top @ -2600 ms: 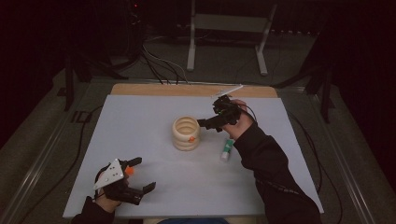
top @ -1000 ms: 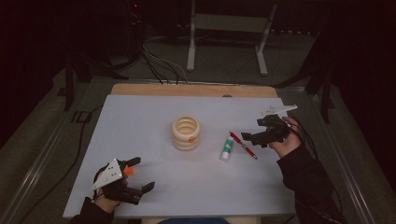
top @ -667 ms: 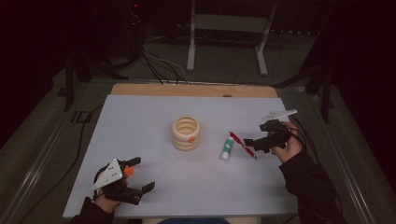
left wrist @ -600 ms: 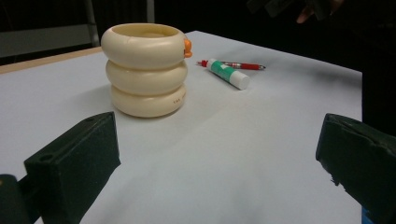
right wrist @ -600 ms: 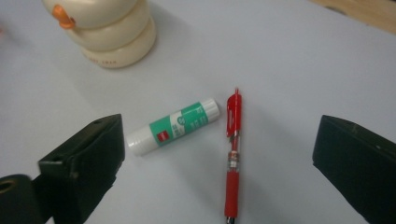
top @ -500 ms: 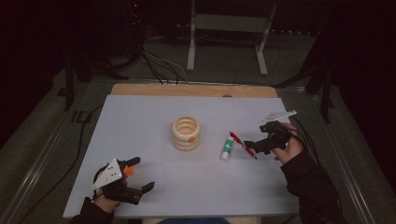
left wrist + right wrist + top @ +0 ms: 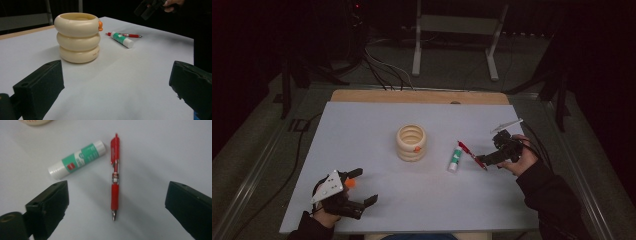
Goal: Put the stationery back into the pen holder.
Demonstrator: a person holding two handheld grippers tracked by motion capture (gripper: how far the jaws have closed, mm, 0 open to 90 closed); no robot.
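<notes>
A red pen [image 7: 472, 155] [image 7: 115, 175] lies on the white table, with a green-and-white glue stick [image 7: 455, 157] [image 7: 77, 160] just left of it. A cream holder of three stacked rings [image 7: 411, 142] [image 7: 77, 37] stands mid-table. My right gripper [image 7: 484, 161] [image 7: 116, 205] hovers over the pen's tip end. Its jaws stand wide on either side of the pen without touching it, and they have just been closing slightly. My left gripper [image 7: 363, 186] [image 7: 117, 87] rests open and empty at the near left corner, facing the holder.
The white sheet [image 7: 362, 130] covers a wooden table whose bare strip [image 7: 412, 96] shows at the far edge. Cables and a metal stand [image 7: 452, 30] sit on the dark floor beyond. An orange knob [image 7: 100, 25] sticks out of the holder's top ring.
My right gripper left the ring holder, swung to the right side and settled slightly lower and nearer the pen. The left gripper, pen, glue stick and holder have not moved.
</notes>
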